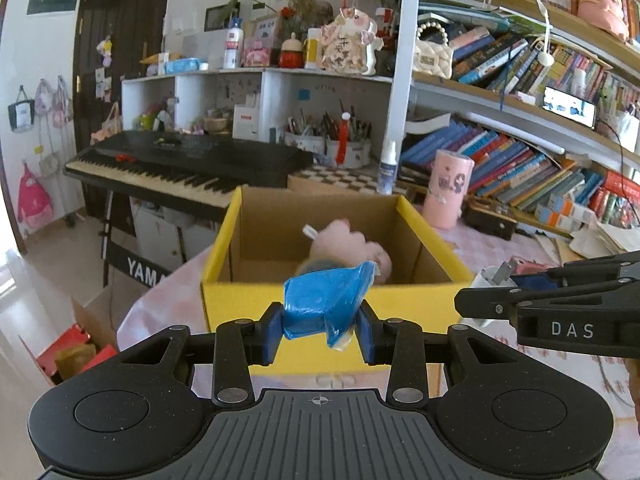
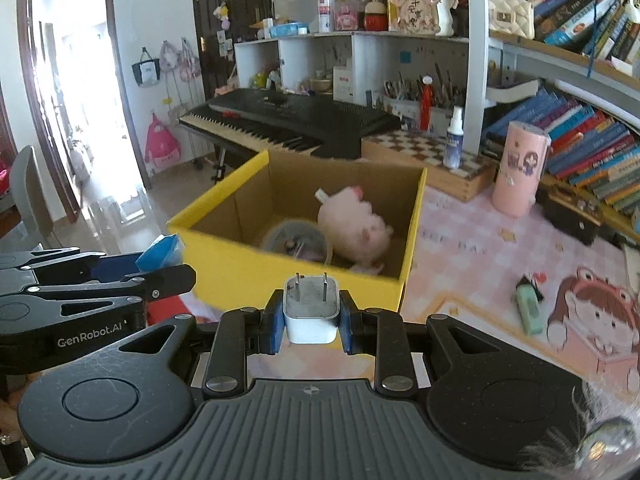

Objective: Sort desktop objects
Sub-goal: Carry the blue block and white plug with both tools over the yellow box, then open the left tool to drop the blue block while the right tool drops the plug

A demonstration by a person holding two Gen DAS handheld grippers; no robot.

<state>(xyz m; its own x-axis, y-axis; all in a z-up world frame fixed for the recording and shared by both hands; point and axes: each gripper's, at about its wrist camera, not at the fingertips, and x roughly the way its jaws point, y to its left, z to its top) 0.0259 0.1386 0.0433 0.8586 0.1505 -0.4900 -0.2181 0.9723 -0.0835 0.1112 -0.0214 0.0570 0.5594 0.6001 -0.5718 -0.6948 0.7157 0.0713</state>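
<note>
1. While gripping from both sides, left gripper (image 1: 319, 326) pinching a blue crinkled packet (image 1: 326, 300) between its blue pads – held just in front of the yellow box's near wall.
2. Right gripper (image 2: 311, 322) clamped on a white plug adapter (image 2: 311, 307), two metal prongs pointing up and away, also just short of the yellow box (image 2: 296, 276).
3. Side by side, both grippers – right one seen at the right edge of the left wrist view, left one at the left edge of the right wrist view.
4. Inside the open box: a pink plush toy (image 2: 354, 230) lying against the right wall, a round greyish container (image 2: 296, 240) beside it on the left.
5. Box resting on a bench (image 2: 472, 248) covered with a pink checked mat.
6. On the mat to the right of the box, well apart: a small pale green item (image 2: 528, 306); farther back, a pink cylinder (image 2: 518, 168) standing upright near a white spray bottle (image 2: 454, 138).
7. Behind the box, a black keyboard piano (image 2: 288, 120).
</note>
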